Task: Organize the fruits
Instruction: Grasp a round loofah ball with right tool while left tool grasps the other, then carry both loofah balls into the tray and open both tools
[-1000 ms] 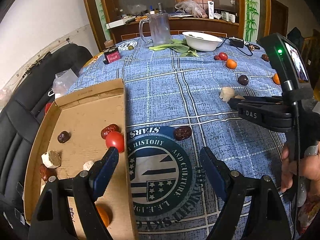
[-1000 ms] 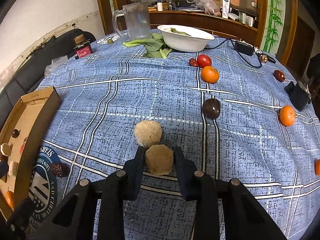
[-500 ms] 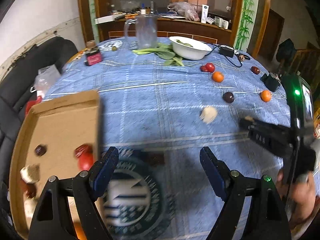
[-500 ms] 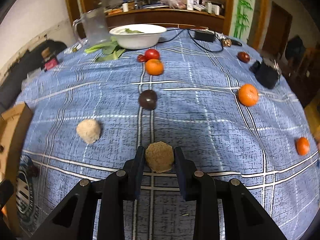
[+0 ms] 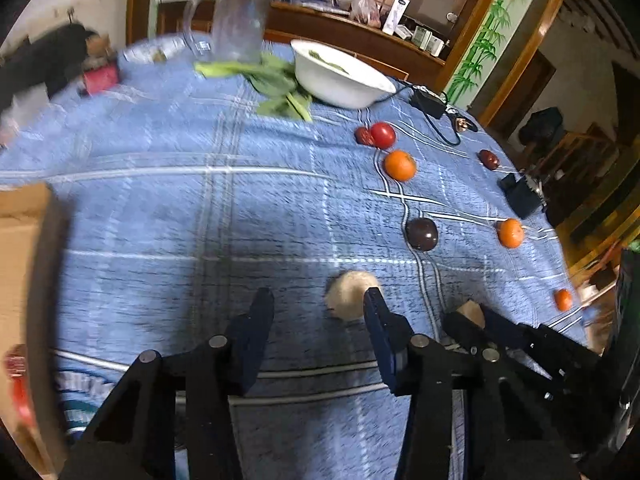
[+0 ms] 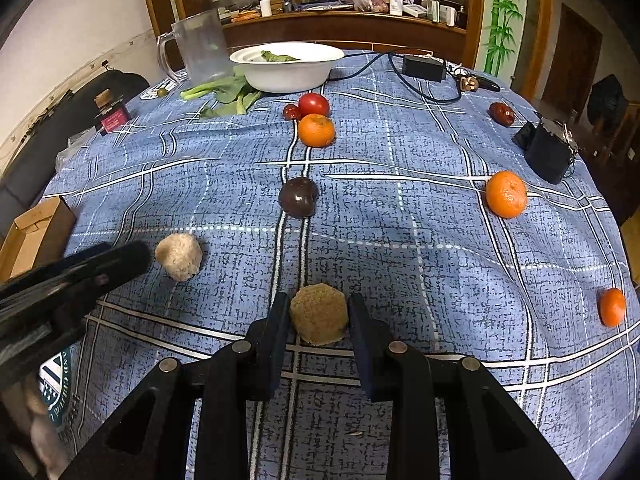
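Observation:
My right gripper is shut on a rough brown lump just above the blue checked cloth. A paler lump lies to its left on the cloth. In the left wrist view that pale lump sits at the tip of the right finger of my left gripper, partly inside the gap. The left jaws are closing and the pads do not press on it. A dark plum, three oranges, a tomato and red dates lie scattered farther back.
A cardboard box holding sorted fruit lies at the left edge. At the back stand a white bowl, a glass mug, leafy greens and a charger with cable. A black device sits at the right.
My left gripper has swung right, away from the box and a date on the cloth, up to the pale lump, and its jaws have narrowed. The right gripper keeps hold of the brown lump.

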Demonstrator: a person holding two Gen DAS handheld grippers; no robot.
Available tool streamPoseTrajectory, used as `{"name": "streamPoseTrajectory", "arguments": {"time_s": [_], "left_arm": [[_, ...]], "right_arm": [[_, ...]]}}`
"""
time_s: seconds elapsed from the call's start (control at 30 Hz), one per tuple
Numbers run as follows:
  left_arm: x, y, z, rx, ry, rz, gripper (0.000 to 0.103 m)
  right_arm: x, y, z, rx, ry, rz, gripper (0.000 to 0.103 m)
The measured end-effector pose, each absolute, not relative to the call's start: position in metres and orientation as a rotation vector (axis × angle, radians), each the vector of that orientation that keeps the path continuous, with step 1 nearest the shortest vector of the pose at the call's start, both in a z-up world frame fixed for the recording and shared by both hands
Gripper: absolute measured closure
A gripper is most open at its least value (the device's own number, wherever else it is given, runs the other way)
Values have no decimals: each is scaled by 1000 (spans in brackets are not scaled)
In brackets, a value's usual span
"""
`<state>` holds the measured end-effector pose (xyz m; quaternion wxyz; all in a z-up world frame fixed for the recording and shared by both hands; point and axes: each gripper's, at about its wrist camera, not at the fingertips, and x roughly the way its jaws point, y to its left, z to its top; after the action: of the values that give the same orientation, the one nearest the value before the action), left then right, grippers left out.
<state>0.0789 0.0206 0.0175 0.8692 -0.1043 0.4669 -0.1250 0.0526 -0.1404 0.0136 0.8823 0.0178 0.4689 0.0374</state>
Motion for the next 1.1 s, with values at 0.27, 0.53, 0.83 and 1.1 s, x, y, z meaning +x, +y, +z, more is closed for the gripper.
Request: {"name": "streamPoseTrajectory", "arguments": {"time_s": [0.27, 0.53, 0.83, 1.1], "left_arm": [[78, 3, 10, -155, 942, -384, 58], [70, 2, 13, -87, 924, -400, 76], [71, 13, 21, -129, 885, -400, 76], [69, 23, 23, -192, 872, -396, 76]], "right_arm": [[54, -152, 15, 41, 993, 50, 72], [53, -157, 15, 81, 989, 70, 72], [52, -161, 17, 183, 935, 64, 72], [0, -147, 40, 213, 852, 80, 72]]}}
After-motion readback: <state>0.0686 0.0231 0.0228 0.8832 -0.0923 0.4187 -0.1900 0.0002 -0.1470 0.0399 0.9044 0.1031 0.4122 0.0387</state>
